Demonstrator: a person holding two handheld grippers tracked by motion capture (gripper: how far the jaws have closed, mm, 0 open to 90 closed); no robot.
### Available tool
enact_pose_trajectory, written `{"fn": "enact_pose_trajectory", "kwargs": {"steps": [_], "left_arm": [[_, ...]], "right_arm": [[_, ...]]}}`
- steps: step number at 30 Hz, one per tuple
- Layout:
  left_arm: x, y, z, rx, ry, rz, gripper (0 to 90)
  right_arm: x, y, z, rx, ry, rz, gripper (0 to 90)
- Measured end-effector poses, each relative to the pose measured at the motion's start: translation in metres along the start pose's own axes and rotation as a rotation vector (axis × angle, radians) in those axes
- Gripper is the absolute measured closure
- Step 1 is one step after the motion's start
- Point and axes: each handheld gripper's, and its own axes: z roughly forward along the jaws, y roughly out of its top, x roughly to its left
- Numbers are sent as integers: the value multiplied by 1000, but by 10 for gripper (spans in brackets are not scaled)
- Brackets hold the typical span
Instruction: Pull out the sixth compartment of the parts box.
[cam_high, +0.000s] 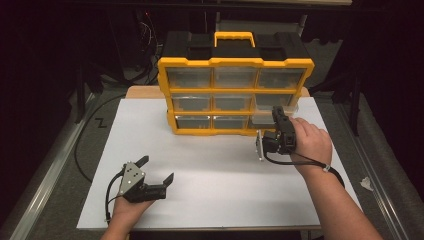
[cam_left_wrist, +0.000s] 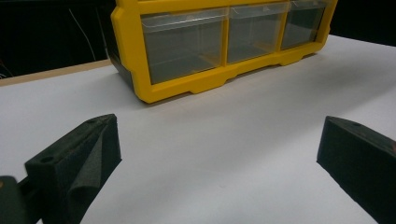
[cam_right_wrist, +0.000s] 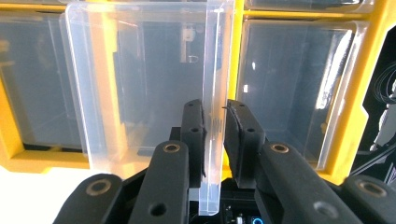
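A yellow and black drawer cabinet (cam_high: 235, 62) with several clear plastic drawers stands at the back of the white table (cam_high: 215, 190). My right gripper (cam_high: 278, 117) is at its lower right, shut on the front wall of a clear drawer (cam_high: 261, 119) that sticks out of the frame. In the right gripper view the pads (cam_right_wrist: 194, 126) pinch that thin clear wall of the drawer (cam_right_wrist: 140, 84), seen turned on its side. My left gripper (cam_high: 156, 170) rests low near the table's front left, open and with nothing in it; its view faces the cabinet (cam_left_wrist: 130, 60) across bare table, jaws wide apart (cam_left_wrist: 219, 128).
The cabinet has a yellow carry handle (cam_high: 234, 36) on top. A wooden board (cam_high: 145, 92) shows under the white sheet behind the cabinet. Dark floor and cables (cam_high: 87, 150) lie to the left of the table, and a metal rail (cam_high: 45, 175) runs along that side.
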Motion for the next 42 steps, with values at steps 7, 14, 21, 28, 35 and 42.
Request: {"fn": "enact_pose_trajectory", "kwargs": {"steps": [7, 14, 21, 28, 35, 42], "left_arm": [[0, 0, -1, 1, 2, 0, 4], [1, 0, -2, 3, 4, 0, 4], [1, -1, -2, 3, 5, -4, 4], [1, -1, -2, 3, 4, -5, 4], [1, -1, -2, 2, 3, -3, 4], [1, -1, -2, 1, 3, -2, 4]], "right_arm": [[2, -2, -11, -14, -14, 9, 803], [2, -3, -21, -21, -17, 5, 803], [2, -4, -28, -26, -23, 1, 804], [3, -4, -32, -32, -27, 2, 804], [10, -4, -34, -31, -29, 14, 799], [12, -3, -34, -27, -43, 24, 776]]}}
